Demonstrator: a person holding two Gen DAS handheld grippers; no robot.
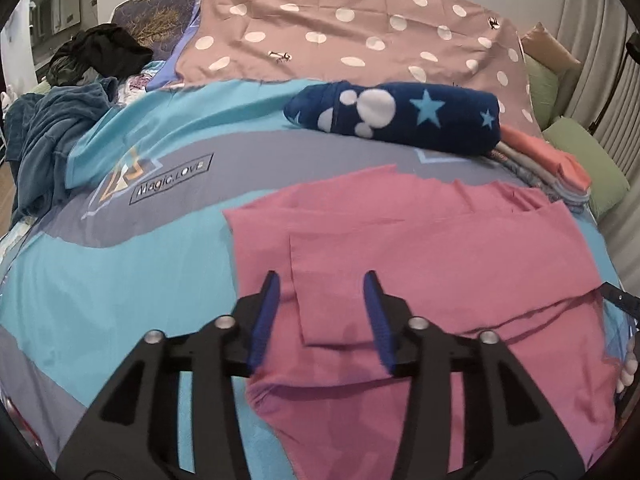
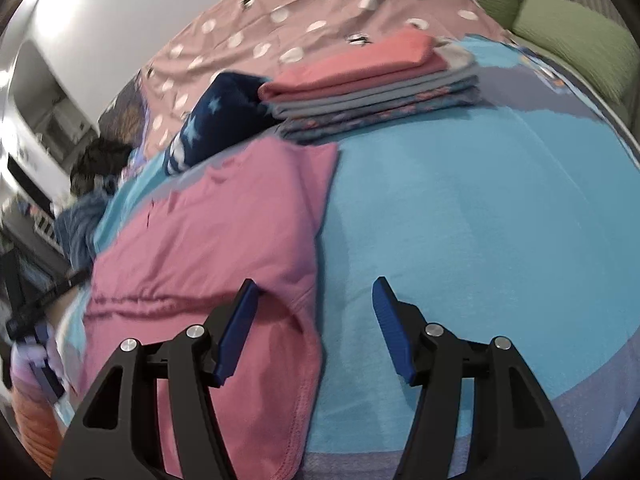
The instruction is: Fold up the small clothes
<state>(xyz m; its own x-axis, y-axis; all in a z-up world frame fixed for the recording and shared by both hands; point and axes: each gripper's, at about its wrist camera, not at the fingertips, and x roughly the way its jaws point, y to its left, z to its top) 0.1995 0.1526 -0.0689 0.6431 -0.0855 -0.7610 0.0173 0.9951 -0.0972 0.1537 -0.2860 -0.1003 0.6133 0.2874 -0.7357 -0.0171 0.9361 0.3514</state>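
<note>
On the bed (image 1: 120, 256) lie one pink garment (image 1: 440, 248), one navy roll (image 1: 400, 118) and one folded stack (image 2: 372, 88). Both the left gripper (image 1: 322, 314) and the right gripper (image 2: 316, 324) stand half open over the garment and hold nothing.

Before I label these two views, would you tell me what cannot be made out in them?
- Pink garment: near part hidden behind the left hand-held gripper, left wrist view.
- Dark clothes pile: motion-blurred, right wrist view.
- Folded stack: lower layers too small, left wrist view.

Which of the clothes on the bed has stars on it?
The dark blue rolled one. The others are plain pink or a folded stack.
</note>
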